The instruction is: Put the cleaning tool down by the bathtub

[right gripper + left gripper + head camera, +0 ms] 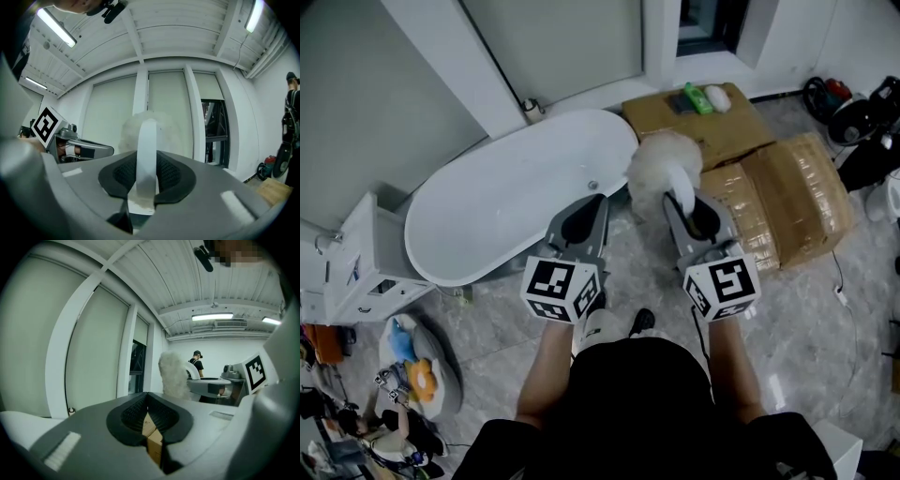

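Evidently carrying stage: my right gripper (692, 214) clamped the cleaning tool (664, 161) by its handle; left gripper (584, 217) closed, empty. Next required lowering it beside the bathtub (502, 202).

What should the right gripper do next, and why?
Probably lower the right gripper toward the floor beside the bathtub. Its jaws are clamped on the white handle of the cleaning tool, whose fluffy head is raised near the tub's end, so nothing is set down yet.

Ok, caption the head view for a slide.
Right hand-held gripper grips a fluffy white cleaning tool beside the bathtub; left hand-held gripper shut, empty.
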A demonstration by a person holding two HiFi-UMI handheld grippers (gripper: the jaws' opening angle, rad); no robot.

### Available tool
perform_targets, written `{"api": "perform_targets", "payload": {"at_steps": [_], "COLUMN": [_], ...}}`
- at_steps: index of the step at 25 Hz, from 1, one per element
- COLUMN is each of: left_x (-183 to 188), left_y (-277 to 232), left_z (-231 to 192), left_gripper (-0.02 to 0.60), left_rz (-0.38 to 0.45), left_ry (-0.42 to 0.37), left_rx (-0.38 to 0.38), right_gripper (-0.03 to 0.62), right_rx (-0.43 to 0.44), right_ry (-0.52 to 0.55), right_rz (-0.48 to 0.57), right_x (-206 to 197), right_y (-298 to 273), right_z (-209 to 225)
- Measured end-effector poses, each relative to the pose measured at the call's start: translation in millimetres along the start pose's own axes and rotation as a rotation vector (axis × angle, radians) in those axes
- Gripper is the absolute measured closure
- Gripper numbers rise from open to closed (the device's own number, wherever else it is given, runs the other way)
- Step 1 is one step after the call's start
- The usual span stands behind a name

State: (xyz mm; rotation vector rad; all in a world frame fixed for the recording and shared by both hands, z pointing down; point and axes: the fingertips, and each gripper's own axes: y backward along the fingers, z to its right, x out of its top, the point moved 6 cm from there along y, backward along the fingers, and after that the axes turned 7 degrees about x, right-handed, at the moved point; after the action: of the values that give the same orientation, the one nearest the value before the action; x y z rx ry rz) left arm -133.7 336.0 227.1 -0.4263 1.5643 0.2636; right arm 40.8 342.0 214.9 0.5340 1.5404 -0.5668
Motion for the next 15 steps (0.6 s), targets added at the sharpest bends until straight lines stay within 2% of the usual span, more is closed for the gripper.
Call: {"api": "perform_targets", "payload": {"at_steps": [8, 15], "left_x": [-13.9, -20.5], "left_y": [1.9, -25.0], "left_z": [-9.9, -18.1], "left_gripper": [0.584, 0.584], "left_rz": [-0.033, -0.045], "left_ry": [0.018, 0.038], "left_rx": [0.010, -0.001], "right_gripper": [0.501, 0.500], "right_rx": [-0.011, -0.023], "right_ry": [-0.057, -0.072], "right_rz": [-0.031, -0.056], "right_x": [-15.0, -24.3], "right_y": [-8.3, -25.8], "right_z": [-1.0, 17.7]}}
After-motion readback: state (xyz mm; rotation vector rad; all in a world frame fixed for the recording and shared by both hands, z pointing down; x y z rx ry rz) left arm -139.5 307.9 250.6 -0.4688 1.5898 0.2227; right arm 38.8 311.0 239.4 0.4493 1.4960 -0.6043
